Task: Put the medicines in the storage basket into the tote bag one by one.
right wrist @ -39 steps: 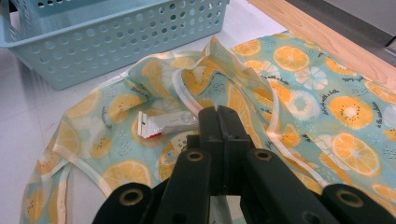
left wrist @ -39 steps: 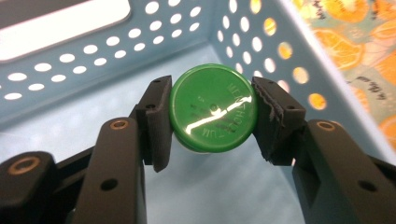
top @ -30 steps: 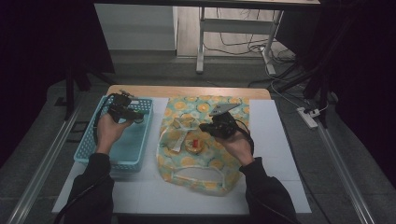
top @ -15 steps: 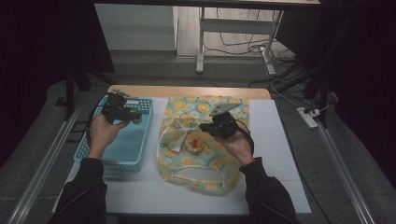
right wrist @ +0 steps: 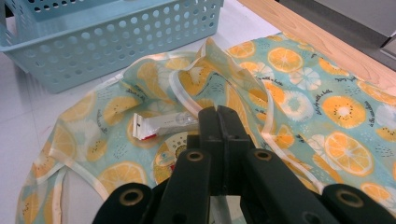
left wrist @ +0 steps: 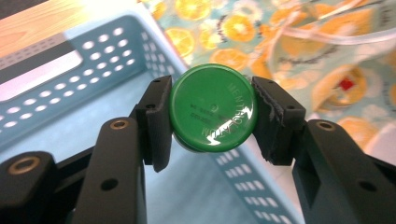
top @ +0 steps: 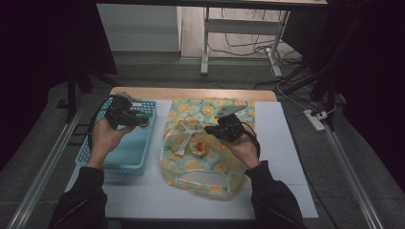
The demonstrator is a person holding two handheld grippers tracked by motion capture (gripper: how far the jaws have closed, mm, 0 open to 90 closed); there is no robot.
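Observation:
My left gripper (left wrist: 211, 116) is shut on a round green tin (left wrist: 212, 108), pinching it by its sides. It hovers over the light-blue perforated basket (top: 125, 153), near its far end, where the left gripper (top: 135, 118) sits in my hand. My right gripper (right wrist: 219, 125) is shut, jaws pressed together on the raised rim of the orange-slice patterned bag (right wrist: 327, 107). The bag (top: 210, 183) lies flat mid-table under the right gripper (top: 213, 130). Inside the bag's mouth lie a white tube (right wrist: 163, 124) and a round yellow-labelled tin (top: 198, 148).
The basket (right wrist: 116, 32) stands to the left of the bag on a white mat (top: 282, 157). A wooden table edge (top: 191, 92) runs along the back. Table legs and cables are on the floor beyond.
The left hand has shifted slightly over the basket, still holding the green tin. The right gripper has stayed on the bag.

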